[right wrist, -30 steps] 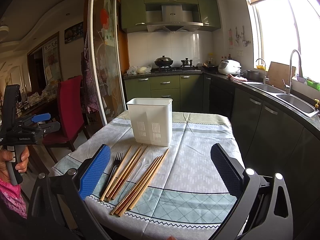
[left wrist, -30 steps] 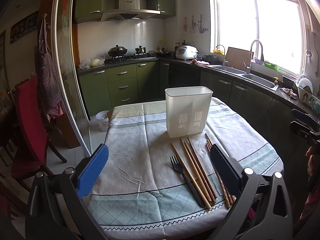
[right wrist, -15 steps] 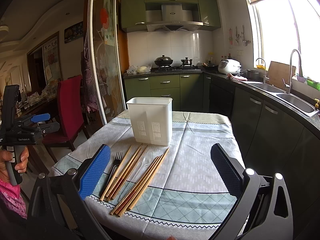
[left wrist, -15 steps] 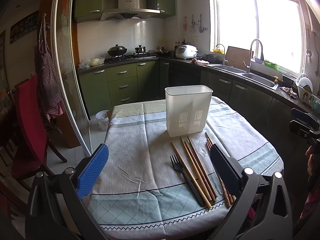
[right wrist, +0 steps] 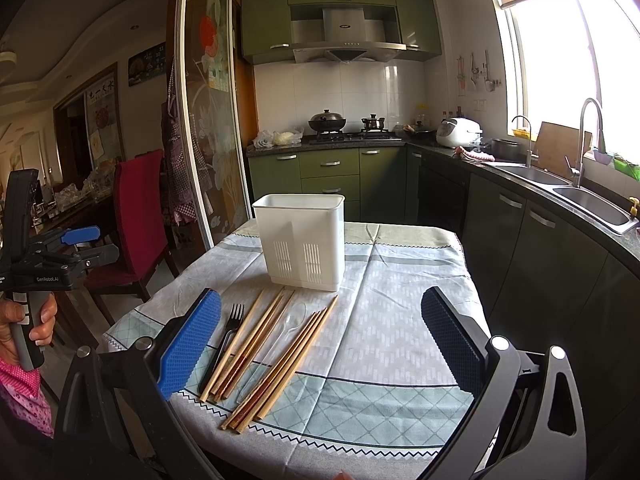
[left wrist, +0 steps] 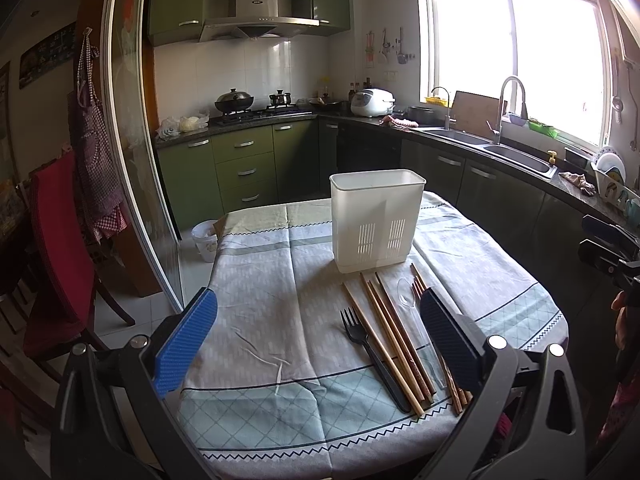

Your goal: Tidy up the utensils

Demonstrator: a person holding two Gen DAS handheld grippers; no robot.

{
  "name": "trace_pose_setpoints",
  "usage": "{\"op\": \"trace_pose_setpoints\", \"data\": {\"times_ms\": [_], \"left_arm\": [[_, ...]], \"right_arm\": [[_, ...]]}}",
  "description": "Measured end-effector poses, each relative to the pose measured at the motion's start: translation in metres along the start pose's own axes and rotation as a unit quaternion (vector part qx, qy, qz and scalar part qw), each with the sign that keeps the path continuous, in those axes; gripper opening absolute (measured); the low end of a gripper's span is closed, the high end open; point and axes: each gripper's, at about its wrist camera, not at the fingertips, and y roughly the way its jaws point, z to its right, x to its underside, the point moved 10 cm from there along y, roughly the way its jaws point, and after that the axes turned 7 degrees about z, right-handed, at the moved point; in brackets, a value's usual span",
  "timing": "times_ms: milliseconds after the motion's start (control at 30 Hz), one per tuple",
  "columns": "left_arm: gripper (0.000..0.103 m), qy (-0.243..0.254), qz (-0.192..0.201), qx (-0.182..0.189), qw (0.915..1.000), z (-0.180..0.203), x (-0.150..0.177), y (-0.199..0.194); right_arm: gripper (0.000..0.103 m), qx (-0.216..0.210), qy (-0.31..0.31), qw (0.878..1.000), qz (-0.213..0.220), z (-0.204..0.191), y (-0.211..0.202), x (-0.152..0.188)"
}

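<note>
A white plastic utensil holder (left wrist: 377, 219) (right wrist: 302, 240) stands upright mid-table. In front of it lie a black plastic fork (left wrist: 370, 350) (right wrist: 224, 344), several wooden chopsticks (left wrist: 394, 336) (right wrist: 280, 352) and a clear plastic spoon (left wrist: 412, 312) (right wrist: 286, 330) in a row near the table's front edge. My left gripper (left wrist: 318, 334) hovers open above the front of the table, its right finger over the chopsticks. My right gripper (right wrist: 320, 336) is open too, above the chopsticks, with nothing between its fingers. The left gripper also appears at the far left of the right wrist view (right wrist: 78, 246), held by a hand.
The table carries a grey-green patterned tablecloth (left wrist: 280, 304) (right wrist: 400, 320). A red chair (left wrist: 60, 248) (right wrist: 136, 220) stands to the left by a glass sliding door (left wrist: 132, 152). Green kitchen cabinets (left wrist: 248, 168) and a counter with a sink (right wrist: 588, 196) run behind and to the right.
None of the utensils has moved. Both grippers have shifted only very slightly and stay open.
</note>
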Motion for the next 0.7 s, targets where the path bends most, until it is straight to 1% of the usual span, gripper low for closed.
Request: {"op": "trace_pose_setpoints", "data": {"times_ms": [700], "left_arm": [[0.097, 0.001, -0.002, -0.001, 1.0000, -0.0001, 0.0022, 0.0006]], "right_arm": [[0.099, 0.001, 0.001, 1.000, -0.001, 0.0005, -0.0003, -0.0004]]}}
